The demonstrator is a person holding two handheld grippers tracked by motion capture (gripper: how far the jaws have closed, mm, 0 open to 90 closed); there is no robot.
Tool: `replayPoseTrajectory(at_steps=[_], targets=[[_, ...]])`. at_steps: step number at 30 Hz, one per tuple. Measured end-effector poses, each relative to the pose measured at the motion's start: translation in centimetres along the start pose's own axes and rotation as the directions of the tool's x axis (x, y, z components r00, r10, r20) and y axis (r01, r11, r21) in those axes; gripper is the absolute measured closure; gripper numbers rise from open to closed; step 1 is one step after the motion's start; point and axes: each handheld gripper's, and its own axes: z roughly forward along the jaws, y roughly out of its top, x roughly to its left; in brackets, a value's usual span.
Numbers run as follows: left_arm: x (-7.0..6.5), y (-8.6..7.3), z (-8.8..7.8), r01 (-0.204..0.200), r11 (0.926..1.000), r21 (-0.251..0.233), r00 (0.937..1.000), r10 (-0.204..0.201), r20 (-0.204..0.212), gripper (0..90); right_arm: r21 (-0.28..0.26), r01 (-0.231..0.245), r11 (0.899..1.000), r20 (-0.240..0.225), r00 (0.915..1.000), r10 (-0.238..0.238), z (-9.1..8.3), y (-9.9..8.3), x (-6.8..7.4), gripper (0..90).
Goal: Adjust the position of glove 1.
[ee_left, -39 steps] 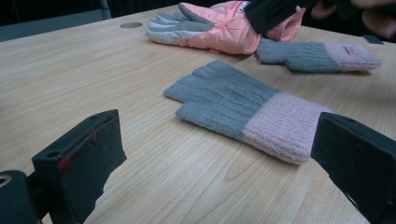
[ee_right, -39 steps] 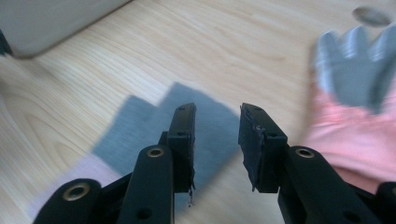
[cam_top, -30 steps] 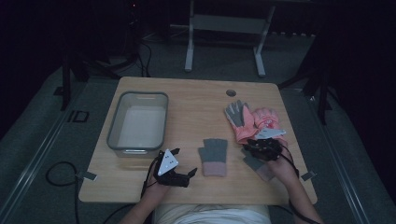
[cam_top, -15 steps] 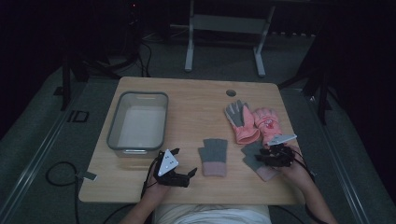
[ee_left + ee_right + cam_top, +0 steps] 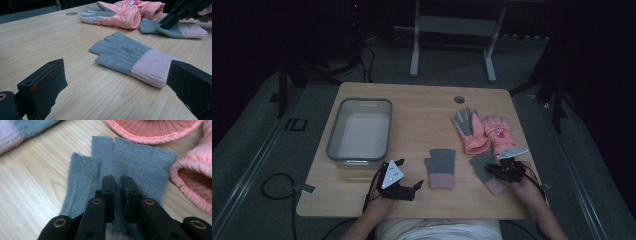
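Lowered since a second ago onto the grey knit glove (image 5: 120,167), the right gripper (image 5: 117,181) has just pinched its fabric, while the left gripper (image 5: 115,82) gapes wide, holding nothing

right gripper (image 5: 117,182) | jaws just closing, pinching grey knit glove (image 5: 140,162)

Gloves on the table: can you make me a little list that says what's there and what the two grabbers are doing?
table: light wooden tabletop
bin: clear plastic rectangular tub, left side, looks empty
held glove: grey knit fingerless glove with pink cuff, lying flat
right gripper: jaws just closed, pinching a fold of that glove
spare glove: matching grey and pink knit glove, lying free in the middle
padded gloves: pink padded pair with grey palms, behind the knit ones
left gripper: jaws wide open, holding nothing
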Motion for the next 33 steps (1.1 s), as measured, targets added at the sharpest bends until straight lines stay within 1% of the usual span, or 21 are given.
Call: replayPoseTrajectory(at_steps=[1, 4, 7, 9, 10, 11, 12, 14, 16, 17, 18, 20, 22, 23, 24, 26, 27, 28, 30, 32, 33], targets=[[0.0, 0.0, 0.0, 0.001, 1.0000, 0.001, 1.0000, -0.001, 0.000, 2.0, -0.012, -0.017, 1.000, 0.003, 0.9998, 0.018, 0.0, -0.1, 0.2, 83.0], [0.0, 0.0, 0.0, 0.003, 1.0000, -0.003, 1.0000, -0.003, -0.005, 2.0, -0.015, -0.032, 0.999, 0.030, 0.9990, 0.032, -0.2, -0.2, 0.8, 84.9], [0.0, 0.0, 0.0, -0.004, 1.0000, -0.005, 1.0000, 0.004, -0.006, 2.0, -0.007, -0.028, 1.000, 0.071, 0.9971, 0.029, -1.1, 0.3, 2.0, 85.4], [0.0, 0.0, 0.0, -0.005, 1.0000, -0.003, 1.0000, 0.005, -0.007, 2.0, -0.034, -0.040, 0.999, 0.096, 0.9945, 0.043, -2.2, 0.8, 3.1, 85.6], [0.0, 0.0, 0.0, -0.004, 1.0000, -0.003, 1.0000, 0.004, -0.006, 2.0, -0.055, -0.057, 0.997, 0.106, 0.9925, 0.062, -2.9, 1.2, 3.6, 85.6], [0.0, 0.0, 0.0, -0.004, 1.0000, -0.003, 1.0000, 0.004, -0.006, 2.0, -0.085, -0.081, 0.993, 0.112, 0.9896, 0.090, -3.7, 1.7, 4.1, 85.6], [0.0, 0.0, 0.0, -0.003, 1.0000, -0.004, 1.0000, 0.003, -0.006, 2.0, -0.106, -0.091, 0.990, 0.117, 0.9878, 0.104, -4.2, 1.9, 4.3, 85.6], [0.0, 0.0, 0.0, -0.002, 1.0000, -0.005, 1.0000, 0.002, -0.006, 2.0, -0.146, -0.120, 0.982, 0.133, 0.9812, 0.140, -5.5, 2.7, 5.1, 85.6], [0.0, 0.0, 0.0, -0.003, 1.0000, -0.005, 1.0000, 0.003, -0.006, 2.0, -0.177, -0.147, 0.973, 0.151, 0.9730, 0.175, -6.3, 3.2, 5.6, 85.7], [0.0, 0.0, -0.1, -0.005, 1.0000, -0.004, 1.0000, 0.005, -0.006, 2.0, -0.196, -0.159, 0.968, 0.167, 0.9670, 0.193, -6.8, 3.5, 5.9, 85.7], [0.0, 0.0, 0.0, -0.004, 1.0000, -0.004, 1.0000, 0.004, -0.006, 2.0, -0.207, -0.173, 0.963, 0.173, 0.9624, 0.210, -7.0, 3.7, 6.1, 85.7], [0.0, 0.0, 0.0, -0.003, 1.0000, -0.003, 1.0000, 0.003, -0.006, 2.0, -0.237, -0.223, 0.945, 0.171, 0.9484, 0.267, -7.4, 3.9, 6.5, 85.7], [0.0, 0.0, 0.0, -0.004, 1.0000, -0.001, 1.0000, 0.004, -0.006, 2.0, -0.254, -0.243, 0.936, 0.197, 0.9344, 0.296, -7.4, 4.0, 7.0, 85.7], [0.0, 0.0, 0.0, -0.004, 1.0000, -0.002, 1.0000, 0.004, -0.006, 2.0, -0.256, -0.254, 0.933, 0.203, 0.9292, 0.309, -7.2, 4.0, 7.2, 85.7], [0.0, 0.0, -0.1, -0.005, 1.0000, -0.002, 1.0000, 0.005, -0.006, 2.0, -0.255, -0.270, 0.928, 0.209, 0.9222, 0.326, -7.0, 3.9, 7.3, 85.7], [0.0, 0.0, -0.1, -0.007, 1.0000, -0.002, 1.0000, 0.007, -0.006, 2.0, -0.258, -0.302, 0.918, 0.212, 0.9088, 0.359, -6.6, 3.7, 7.5, 85.7], [0.0, 0.0, -0.1, -0.008, 1.0000, -0.002, 1.0000, 0.008, -0.006, 2.0, -0.256, -0.312, 0.915, 0.219, 0.9032, 0.369, -6.3, 3.5, 7.6, 85.6], [0.0, 0.0, -0.1, -0.008, 1.0000, -0.001, 1.0000, 0.008, -0.004, 2.0, -0.253, -0.313, 0.915, 0.239, 0.8967, 0.373, -6.0, 3.3, 7.7, 85.6], [0.0, 0.0, 0.0, -0.008, 1.0000, 0.000, 1.0000, 0.008, -0.002, 2.0, -0.242, -0.332, 0.912, 0.241, 0.8897, 0.388, -5.3, 3.0, 7.7, 85.6], [0.0, 0.0, 0.0, -0.009, 1.0000, 0.000, 1.0000, 0.009, 0.000, 2.0, -0.227, -0.334, 0.915, 0.267, 0.8818, 0.389, -4.5, 2.8, 7.6, 85.6], [0.0, 0.0, 0.0, -0.008, 1.0000, -0.001, 1.0000, 0.008, 0.000, 2.0, -0.223, -0.344, 0.912, 0.266, 0.8784, 0.397, -4.1, 2.6, 7.5, 85.5]])
